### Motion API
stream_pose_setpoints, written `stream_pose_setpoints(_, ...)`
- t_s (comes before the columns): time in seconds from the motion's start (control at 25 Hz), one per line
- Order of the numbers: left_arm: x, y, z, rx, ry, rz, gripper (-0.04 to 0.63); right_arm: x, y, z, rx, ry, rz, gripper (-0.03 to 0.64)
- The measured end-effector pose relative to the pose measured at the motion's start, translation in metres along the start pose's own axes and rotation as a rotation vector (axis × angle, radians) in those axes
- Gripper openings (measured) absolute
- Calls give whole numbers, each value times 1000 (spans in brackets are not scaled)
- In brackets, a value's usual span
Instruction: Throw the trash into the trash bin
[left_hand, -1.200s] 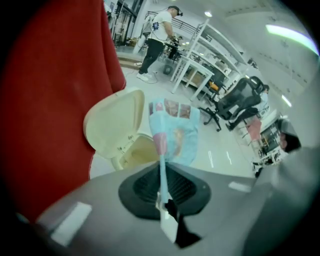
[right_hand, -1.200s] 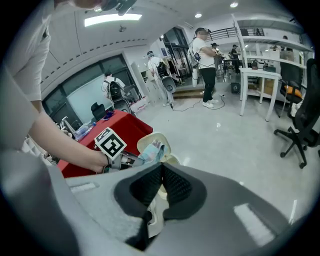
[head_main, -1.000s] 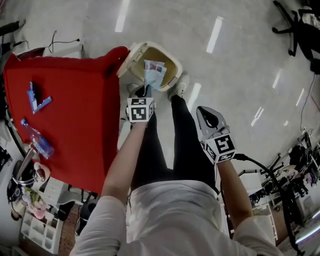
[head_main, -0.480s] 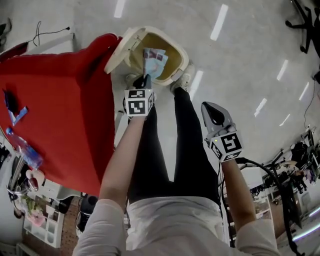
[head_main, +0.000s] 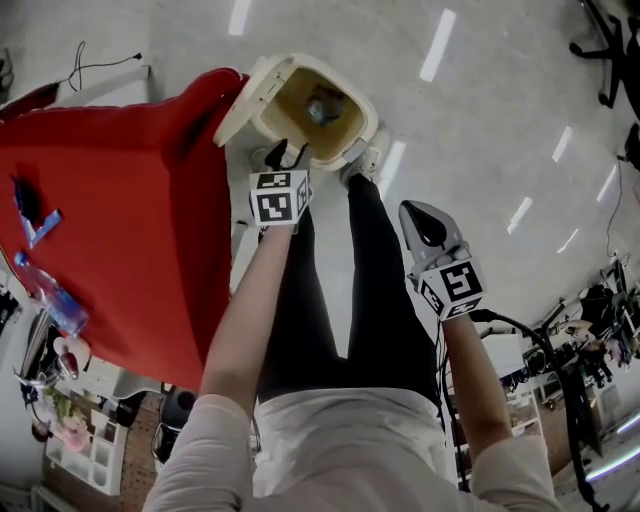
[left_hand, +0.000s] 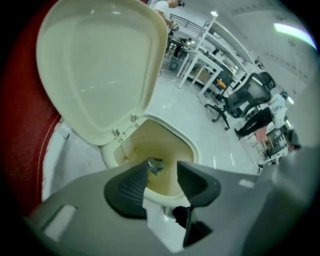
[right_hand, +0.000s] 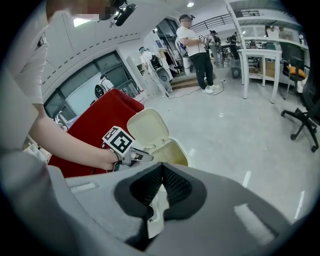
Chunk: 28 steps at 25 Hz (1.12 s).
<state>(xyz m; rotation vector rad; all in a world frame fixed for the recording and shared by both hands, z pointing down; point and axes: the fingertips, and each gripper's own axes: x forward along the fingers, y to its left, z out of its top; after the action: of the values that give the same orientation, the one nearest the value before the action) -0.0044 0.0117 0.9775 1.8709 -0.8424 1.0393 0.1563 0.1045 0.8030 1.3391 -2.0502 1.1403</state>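
A person is seen from above in the head view, standing at the right edge of a red table (head_main: 120, 220). A cream trash bin (head_main: 366, 128) stands on the floor just beyond the feet, its lid (head_main: 240, 100) tipped up to the left. The trash (head_main: 322, 105), apparently a crumpled wrapper though it shows small and dim, lies at the bottom of the bin. The left gripper (head_main: 288, 155) is held over the bin's near rim, and the right gripper (head_main: 415, 212) hangs well to the right, over bare floor. In the left gripper view, the jaws are seen spread, having just been opening. Nothing is pressed between the pads, and the trash is visible through the gap, down inside the bin. In the right gripper view, the jaws are pressed together tip to tip on nothing. The release looks done. It is best finished by lifting the left gripper straight up, clear of rim and lid, so that the bin is not knocked.
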Motion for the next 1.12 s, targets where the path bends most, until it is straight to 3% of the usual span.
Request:
stream_pose_setpoints(0.28,-37,-17,8,26,-3,-20,177,-15,7,24,-26,-11,-12,2)
stream_pose_setpoints(0.84,-169,-72,61,83,-84,-47,11,-81,48,87,-111,-65,-21,2)
stream_pose_setpoints(1.12,-237,-97,73,116,-102,-73,6,-109,76,116,-149,-75,-4,2)
